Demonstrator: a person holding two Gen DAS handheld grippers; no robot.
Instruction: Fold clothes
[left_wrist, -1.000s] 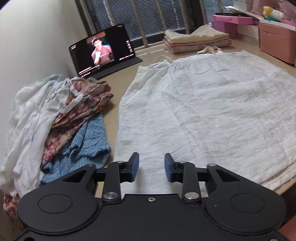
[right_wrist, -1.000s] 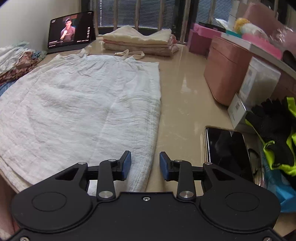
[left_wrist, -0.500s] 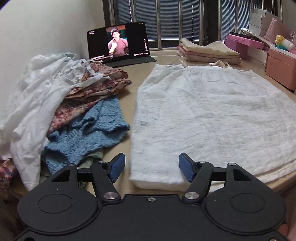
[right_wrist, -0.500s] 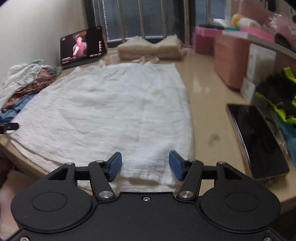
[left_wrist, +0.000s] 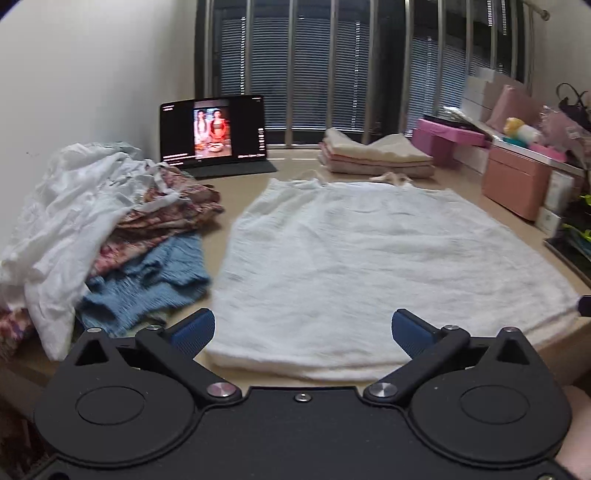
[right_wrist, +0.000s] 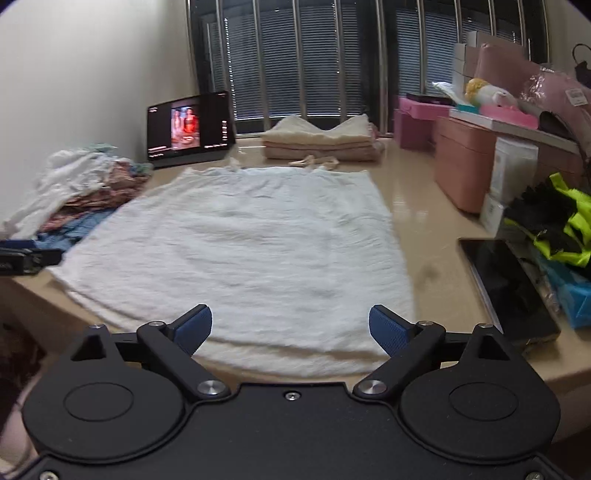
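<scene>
A white crinkled garment (left_wrist: 373, 258) lies spread flat on the beige table, its straps at the far end; it also shows in the right wrist view (right_wrist: 255, 240). My left gripper (left_wrist: 303, 330) is open and empty, just short of the garment's near left hem. My right gripper (right_wrist: 290, 326) is open and empty, just short of the near right hem. The left gripper's tip (right_wrist: 22, 254) shows at the left edge of the right wrist view.
A heap of unfolded clothes (left_wrist: 99, 229) lies at the left. A stack of folded clothes (left_wrist: 373, 157) and a tablet playing video (left_wrist: 214, 134) stand at the back. Pink boxes (right_wrist: 465, 158), a phone (right_wrist: 509, 288) and yellow-black gloves (right_wrist: 557, 221) line the right side.
Both grippers have opened wide and pulled back from over the garment to just off its near hem. Both views have risen and levelled.
</scene>
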